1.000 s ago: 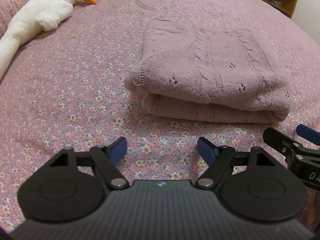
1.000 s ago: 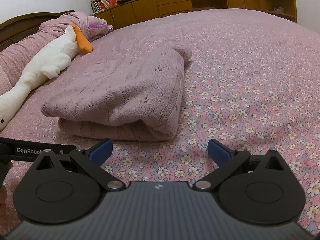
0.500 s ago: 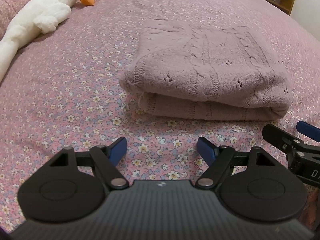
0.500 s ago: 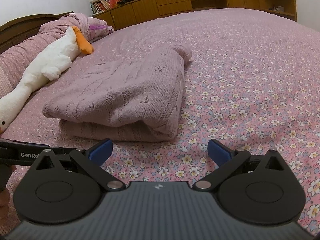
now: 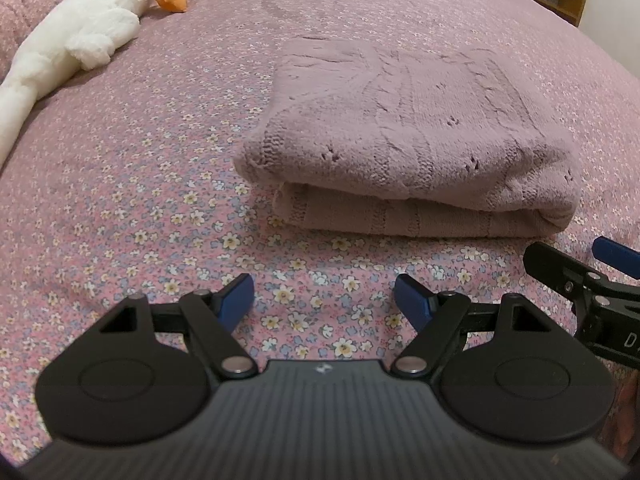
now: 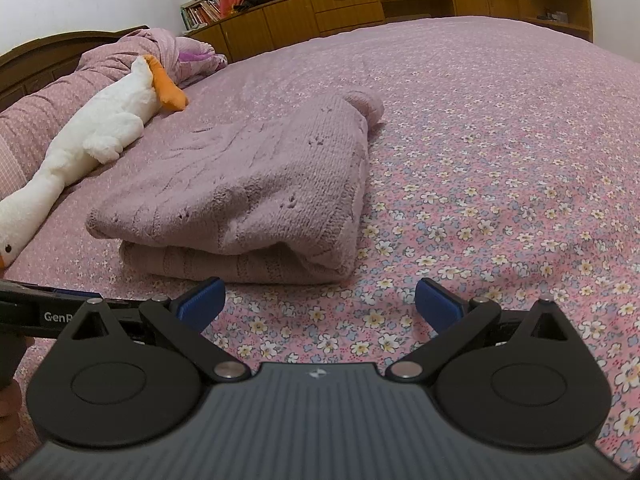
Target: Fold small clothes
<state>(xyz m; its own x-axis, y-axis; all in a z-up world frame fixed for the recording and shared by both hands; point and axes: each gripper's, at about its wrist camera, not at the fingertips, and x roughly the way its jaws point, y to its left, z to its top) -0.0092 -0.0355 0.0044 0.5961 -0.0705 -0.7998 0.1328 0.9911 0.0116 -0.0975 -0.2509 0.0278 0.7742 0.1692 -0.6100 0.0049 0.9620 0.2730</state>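
A mauve knitted sweater [image 5: 412, 136] lies folded in two layers on the floral bedspread [image 5: 132, 168], its folded edge facing me. My left gripper [image 5: 324, 298] hovers open a short way in front of the sweater's near edge, with nothing between its blue pads. In the right wrist view the same sweater [image 6: 248, 188] sits ahead and to the left. My right gripper [image 6: 320, 304] is open too, just short of the sweater's near right corner, empty. Part of the right gripper [image 5: 580, 280] shows at the right edge of the left wrist view.
A white plush goose [image 6: 100, 128] with an orange beak lies along the left side by the pillows [image 6: 36, 104]. Wooden cabinets [image 6: 400, 4] and a curtain stand beyond the bed. Bare bedspread [image 6: 520, 140] stretches to the right of the sweater.
The left wrist view has shifted slightly, so the sweater sits a little lower and to the left in it. The sweater itself and both open grippers stay as they were.
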